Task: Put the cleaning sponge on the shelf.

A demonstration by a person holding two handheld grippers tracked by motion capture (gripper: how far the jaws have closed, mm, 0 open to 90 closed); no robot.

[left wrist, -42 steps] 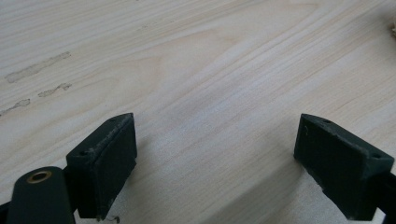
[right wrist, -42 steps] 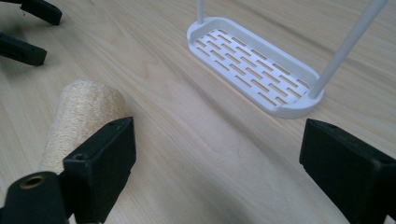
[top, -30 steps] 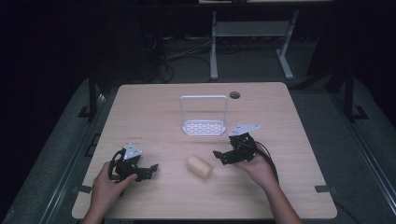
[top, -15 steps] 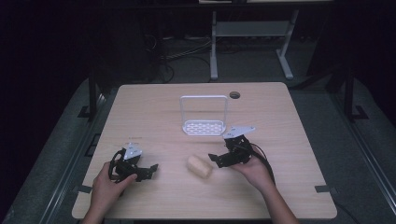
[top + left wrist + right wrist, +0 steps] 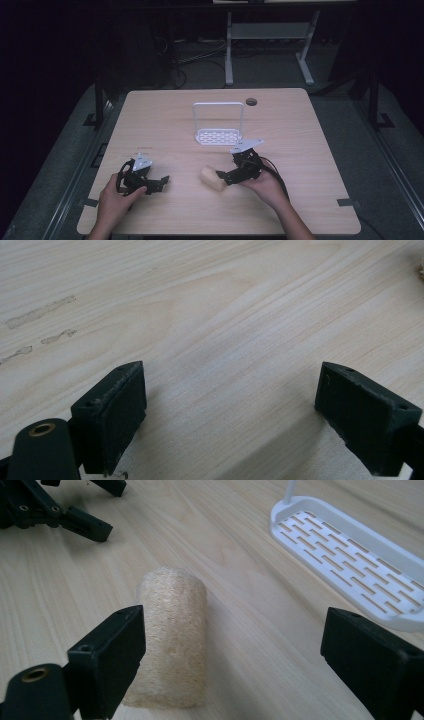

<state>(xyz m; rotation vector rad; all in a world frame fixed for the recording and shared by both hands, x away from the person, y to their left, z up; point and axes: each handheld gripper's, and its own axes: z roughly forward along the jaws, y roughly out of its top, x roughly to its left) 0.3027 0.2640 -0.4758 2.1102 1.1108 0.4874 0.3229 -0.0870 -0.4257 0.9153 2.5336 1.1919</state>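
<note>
A pale, rough loofah-like cylinder point(image 5: 211, 178) lies on its side on the wooden table point(image 5: 300, 125), near the front middle. My right gripper point(image 5: 223, 176) is open, with its jaw tips at the cylinder's right end. In the right gripper view the cylinder point(image 5: 172, 635) lies beside the left jaw, inside the wide gap of the right gripper point(image 5: 240, 665); I cannot tell whether they touch. My left gripper point(image 5: 159, 182) rests at the front left, open, with bare wood between its jaws point(image 5: 235, 415).
A white slotted rack point(image 5: 218, 135) with a tall wire hoop stands behind the cylinder at the table's middle; its tray point(image 5: 350, 560) shows to the right of the right gripper. A round cable hole point(image 5: 251, 101) sits near the back edge.
My right gripper has moved left toward the cylinder, so its jaws now reach the cylinder's end. The left gripper has stayed put.
</note>
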